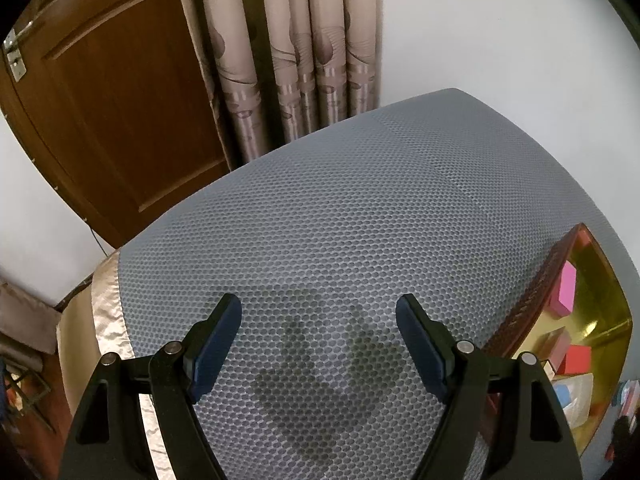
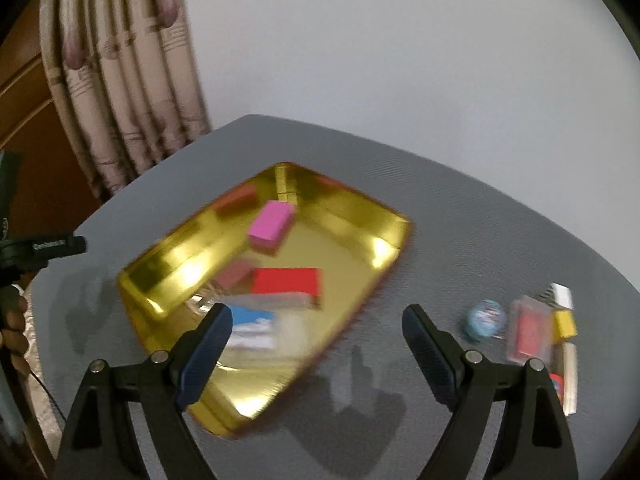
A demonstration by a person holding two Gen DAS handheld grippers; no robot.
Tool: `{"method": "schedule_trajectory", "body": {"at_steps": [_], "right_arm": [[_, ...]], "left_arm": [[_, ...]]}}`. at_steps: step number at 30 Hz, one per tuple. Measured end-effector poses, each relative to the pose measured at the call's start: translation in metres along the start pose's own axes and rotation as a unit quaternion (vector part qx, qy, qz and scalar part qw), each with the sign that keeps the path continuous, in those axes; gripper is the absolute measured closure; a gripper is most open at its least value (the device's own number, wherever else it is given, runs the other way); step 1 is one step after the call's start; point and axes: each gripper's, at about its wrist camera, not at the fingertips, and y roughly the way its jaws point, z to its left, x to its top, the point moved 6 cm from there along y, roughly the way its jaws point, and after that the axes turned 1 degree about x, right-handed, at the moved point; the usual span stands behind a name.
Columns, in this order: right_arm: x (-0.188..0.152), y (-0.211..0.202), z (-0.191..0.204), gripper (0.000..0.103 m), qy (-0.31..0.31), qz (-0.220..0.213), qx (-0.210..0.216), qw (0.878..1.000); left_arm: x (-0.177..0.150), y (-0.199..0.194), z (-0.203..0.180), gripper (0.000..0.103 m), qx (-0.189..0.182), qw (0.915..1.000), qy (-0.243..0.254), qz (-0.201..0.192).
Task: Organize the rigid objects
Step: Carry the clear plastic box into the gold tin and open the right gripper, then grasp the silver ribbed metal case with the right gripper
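Two grippers, both empty, jaws spread wide. Left gripper [image 1: 318, 312] hanging over bare grey mat [image 1: 340, 220], nothing between the jaws but shadow; tray edge just visible at far right of that view. Right gripper [image 2: 318, 322] poised above the near corner of the gold tray [image 2: 168, 264], left jaw over the tray, right jaw over the mat beside it.

Inside the tray: pink block [image 2: 270, 222] toward the far end, red box [image 2: 288, 282] mid-tray, blue-and-white item [image 2: 252, 326] nearest the jaws, plus a dull pinkish piece next to the red box, too blurred to name. Right view smeared throughout, so fine detail uncertain.

Outside the tray, well to the right on the worktop: blue round thing [image 2: 485, 317], clear case with red inside [image 2: 530, 330], yellow block [image 2: 565, 322], pale stick [image 2: 570, 376], and a small white piece behind them.

Judging by the count, roughly half done: several pieces already trayed, a cluster of about five left to bring over. Next pick probably from that right-hand group, nearest the right gripper.
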Motion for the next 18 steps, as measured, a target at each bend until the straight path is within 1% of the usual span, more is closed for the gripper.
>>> {"method": "schedule_trajectory", "body": {"at_steps": [3, 6, 10, 13, 15, 16, 17, 18], "right_arm": [[-0.009, -0.011, -0.038, 0.013, 0.022, -0.006, -0.026, 0.999], [-0.021, -0.022, -0.083, 0.013, 0.057, -0.009, -0.060, 0.997], [-0.042, -0.032, -0.146, 0.014, 0.107, -0.009, -0.110, 0.988], [-0.057, -0.033, -0.181, 0.015, 0.121, 0.002, -0.140, 0.983], [-0.065, -0.030, -0.197, 0.024, 0.123, 0.013, -0.155, 0.980], [-0.069, -0.028, -0.202, 0.037, 0.123, 0.020, -0.160, 0.979], [-0.074, -0.024, -0.208, 0.047, 0.127, 0.030, -0.159, 0.979], [-0.078, -0.021, -0.212, 0.051, 0.132, 0.037, -0.157, 0.978]], "left_arm": [[0.000, -0.001, -0.002, 0.026, 0.002, 1.0000, 0.004, -0.002], [-0.001, -0.003, -0.004, 0.026, 0.005, 0.9999, 0.009, -0.007], [-0.002, -0.006, -0.008, 0.026, 0.008, 0.9997, 0.018, -0.012], [-0.003, -0.007, -0.012, 0.026, 0.011, 0.9995, 0.026, -0.016], [-0.003, -0.008, -0.015, 0.026, 0.011, 0.9992, 0.033, -0.018], [-0.004, -0.009, -0.016, 0.026, 0.011, 0.9991, 0.035, -0.019], [-0.005, -0.010, -0.016, 0.026, 0.012, 0.9990, 0.037, -0.020], [-0.005, -0.010, -0.017, 0.026, 0.013, 0.9989, 0.040, -0.021]]}}
